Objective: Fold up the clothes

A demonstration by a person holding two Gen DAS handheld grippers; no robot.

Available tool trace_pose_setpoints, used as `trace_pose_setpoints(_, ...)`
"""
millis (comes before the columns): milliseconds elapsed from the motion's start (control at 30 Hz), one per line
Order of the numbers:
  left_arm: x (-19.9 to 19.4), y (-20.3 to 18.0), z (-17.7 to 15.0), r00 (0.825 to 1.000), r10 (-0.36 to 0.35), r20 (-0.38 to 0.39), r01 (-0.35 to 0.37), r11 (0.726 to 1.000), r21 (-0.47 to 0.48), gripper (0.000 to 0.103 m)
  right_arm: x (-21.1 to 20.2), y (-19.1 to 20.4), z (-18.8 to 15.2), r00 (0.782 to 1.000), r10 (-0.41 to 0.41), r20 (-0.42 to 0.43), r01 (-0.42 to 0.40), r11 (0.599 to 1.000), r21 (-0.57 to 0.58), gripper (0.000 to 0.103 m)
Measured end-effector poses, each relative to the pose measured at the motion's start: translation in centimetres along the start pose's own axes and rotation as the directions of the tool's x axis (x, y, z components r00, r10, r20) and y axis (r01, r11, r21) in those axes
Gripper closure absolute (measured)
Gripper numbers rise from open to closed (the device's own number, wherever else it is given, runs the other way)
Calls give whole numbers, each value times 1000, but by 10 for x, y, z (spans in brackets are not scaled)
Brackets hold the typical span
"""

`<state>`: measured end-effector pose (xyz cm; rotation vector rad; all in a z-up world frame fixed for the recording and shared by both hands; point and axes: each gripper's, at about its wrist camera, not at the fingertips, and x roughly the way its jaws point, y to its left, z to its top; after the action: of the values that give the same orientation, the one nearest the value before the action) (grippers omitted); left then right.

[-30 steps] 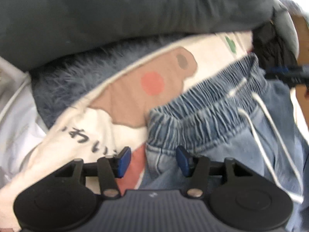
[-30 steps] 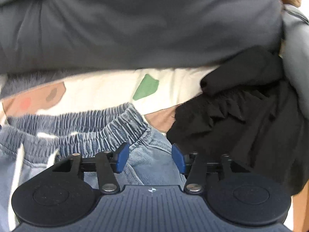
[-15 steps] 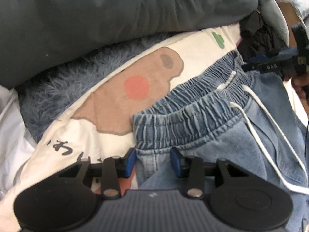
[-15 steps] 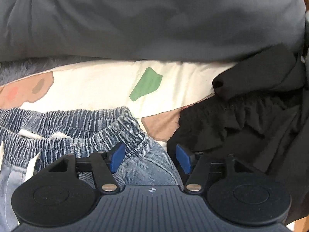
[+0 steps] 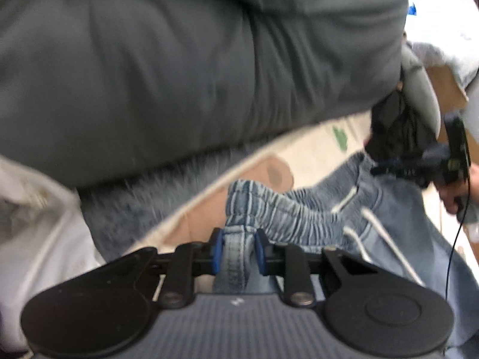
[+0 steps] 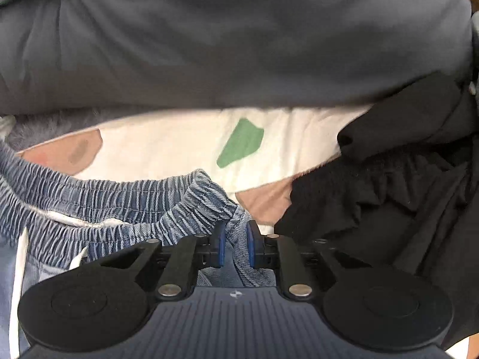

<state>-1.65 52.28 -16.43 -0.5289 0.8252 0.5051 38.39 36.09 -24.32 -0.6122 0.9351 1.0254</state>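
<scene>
Left gripper (image 5: 236, 249) clamped on jeans (image 5: 287, 212) waistband corner; right gripper (image 6: 235, 246) pinching opposite corner, black garment (image 6: 389, 191) just right.

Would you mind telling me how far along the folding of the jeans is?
Early. Done: the left tool and right tool are each shut on an end of the jeans' waistband. In hand: the waistband, bunched between them. Left: no fold is made yet, and the black garment lies crumpled beside.
</scene>
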Motion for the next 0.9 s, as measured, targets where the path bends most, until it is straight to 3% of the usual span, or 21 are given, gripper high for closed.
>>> trace_pose_setpoints(33,0,1,3,1000,6,9,-6,1000,-7,80,-1,-1,1,1000,-6,11,6,1000,8,92)
trace_pose_setpoints(67,4,4,3,1000,11,2,-11,1000,-20,80,-2,-3,3,1000,-18,21,18,1000,19,102)
trace_pose_setpoints(167,25,14,-1,998,37,-47,-39,998,-56,80,-1,-13,9,998,-62,25,60,995,83,103)
trace_pose_setpoints(267,41,13,-9,994,74,-79,-75,997,-14,79,0,-12,11,998,-60,7,59,997,39,100)
trace_pose_setpoints(300,41,13,-10,994,76,-80,-77,997,-11,79,-1,-10,10,999,-37,0,37,999,13,98)
trace_pose_setpoints(400,43,12,-12,993,80,-86,-81,997,-5,77,-3,-3,6,999,-6,-35,3,996,-92,62)
trace_pose_setpoints(433,44,13,-13,993,79,-91,-80,997,-7,77,-3,0,4,999,-24,-40,19,990,-141,57)
trace_pose_setpoints(633,48,15,-16,991,66,-120,-67,998,-1,74,18,12,-1,991,-54,-126,13,952,-306,56)
trace_pose_setpoints(700,51,17,-19,989,55,-135,-57,998,-13,74,26,13,0,989,-55,-138,11,952,-305,56)
trace_pose_setpoints(767,56,18,-23,988,47,-146,-50,999,-18,71,33,14,1,988,-52,-145,9,960,-281,57)
trace_pose_setpoints(833,59,17,-25,987,42,-154,-43,999,-5,70,32,13,0,989,-17,-149,-24,963,-270,81)
trace_pose_setpoints(900,61,18,-26,987,32,-156,-34,999,-6,73,29,12,0,989,-14,-145,-24,966,-259,91)
